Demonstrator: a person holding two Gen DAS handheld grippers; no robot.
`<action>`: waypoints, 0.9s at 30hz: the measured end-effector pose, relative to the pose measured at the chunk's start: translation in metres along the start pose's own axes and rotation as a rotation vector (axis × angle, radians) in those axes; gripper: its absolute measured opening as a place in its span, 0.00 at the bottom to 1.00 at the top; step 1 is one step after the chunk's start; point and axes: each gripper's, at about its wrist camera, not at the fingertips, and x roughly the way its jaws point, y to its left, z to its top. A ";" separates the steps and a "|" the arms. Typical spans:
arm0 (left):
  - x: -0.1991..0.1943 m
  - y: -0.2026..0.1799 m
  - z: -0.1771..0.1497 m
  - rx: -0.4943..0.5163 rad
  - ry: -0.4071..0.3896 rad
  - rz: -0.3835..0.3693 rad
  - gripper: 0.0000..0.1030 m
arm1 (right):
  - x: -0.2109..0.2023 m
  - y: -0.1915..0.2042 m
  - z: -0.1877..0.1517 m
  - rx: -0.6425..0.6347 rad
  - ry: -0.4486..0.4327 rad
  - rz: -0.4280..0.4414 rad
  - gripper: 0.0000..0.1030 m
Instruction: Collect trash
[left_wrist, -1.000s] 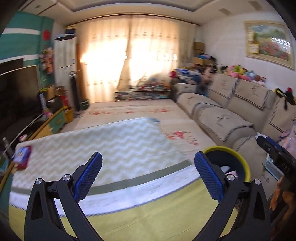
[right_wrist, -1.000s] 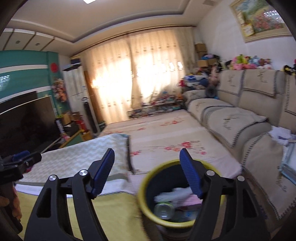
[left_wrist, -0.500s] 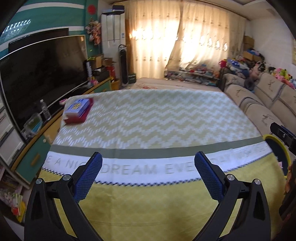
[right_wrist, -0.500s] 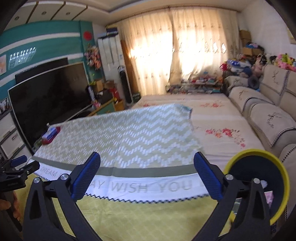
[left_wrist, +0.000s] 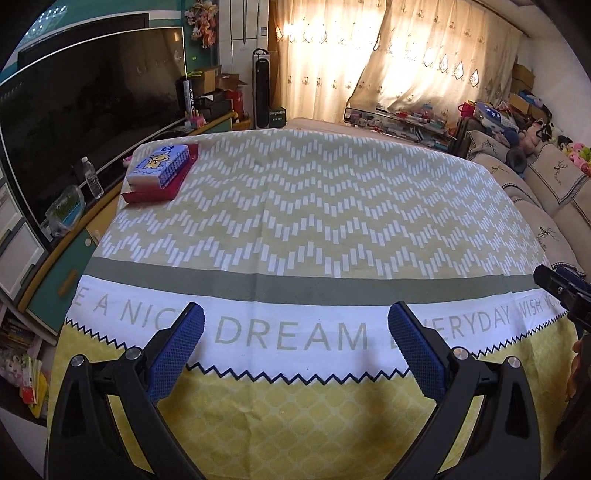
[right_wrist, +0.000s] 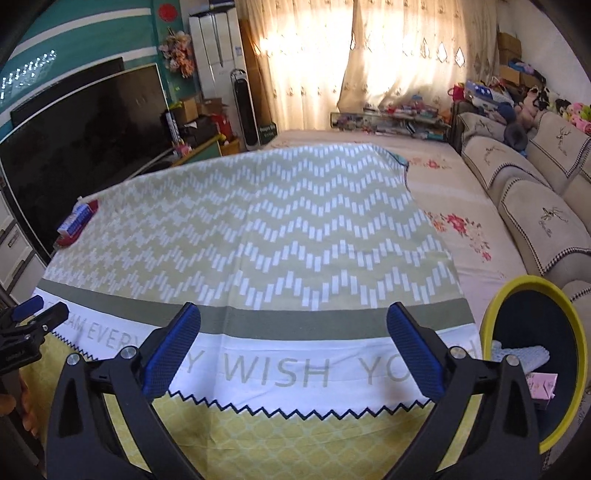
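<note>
A yellow-rimmed dark trash bin (right_wrist: 532, 291) stands on the floor at the table's right end, holding a pale blue cloth-like piece (right_wrist: 524, 356) and a pink carton (right_wrist: 543, 384). My left gripper (left_wrist: 293, 350) is open and empty over the table's near edge. My right gripper (right_wrist: 293, 350) is open and empty, left of the bin. The right gripper also shows in the left wrist view (left_wrist: 565, 291), and the left gripper in the right wrist view (right_wrist: 33, 317). A blue-and-white box on a red tray (left_wrist: 160, 171) lies at the table's far left corner.
The table wears a zigzag-patterned cloth (left_wrist: 314, 206) with printed words. A large TV (left_wrist: 85, 107) and cabinet stand on the left, with a water bottle (left_wrist: 94, 181). A beige sofa (right_wrist: 535, 199) runs along the right. A floral mat (right_wrist: 458, 229) covers the floor.
Both grippers have swung left and tilted down from the sofa and bin toward the table. The bin has slid to the right edge of the right wrist view. Both stayed open.
</note>
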 end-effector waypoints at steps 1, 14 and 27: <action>0.001 -0.001 0.000 0.003 0.007 0.003 0.95 | 0.005 0.001 0.000 -0.005 0.023 -0.005 0.93; 0.023 -0.004 0.003 -0.023 0.089 -0.052 0.95 | 0.033 0.013 -0.002 -0.049 0.132 -0.042 0.94; 0.032 -0.017 0.004 0.042 0.119 -0.005 0.95 | 0.037 0.018 -0.002 -0.072 0.147 -0.075 0.95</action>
